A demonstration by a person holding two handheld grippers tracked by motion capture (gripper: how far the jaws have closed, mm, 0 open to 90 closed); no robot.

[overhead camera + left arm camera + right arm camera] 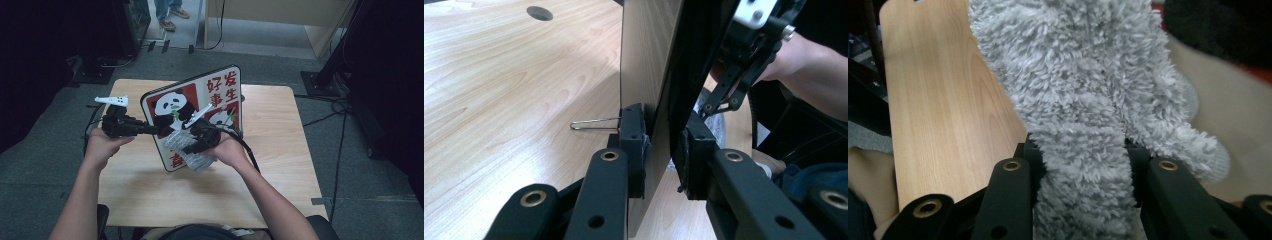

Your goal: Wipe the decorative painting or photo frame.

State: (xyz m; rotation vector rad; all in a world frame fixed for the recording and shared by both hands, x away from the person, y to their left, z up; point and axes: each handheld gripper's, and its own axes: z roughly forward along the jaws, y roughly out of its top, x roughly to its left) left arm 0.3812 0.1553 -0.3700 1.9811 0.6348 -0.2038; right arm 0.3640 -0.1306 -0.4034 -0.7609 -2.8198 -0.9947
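Note:
A framed panda picture board with red Chinese characters stands tilted on the wooden table. My left gripper is shut on the board's left edge. In the left gripper view the pads of the left gripper clamp the thin board from both sides. My right gripper is in front of the picture, shut on a fluffy grey cloth that lies against the board's lower face. In the right gripper view the cloth bulges up between the jaws of the right gripper.
A thin wire leg sticks out behind the board onto the table. The tabletop has a round cable hole. Beyond the table stand a person's feet, a black stand base and floor cables.

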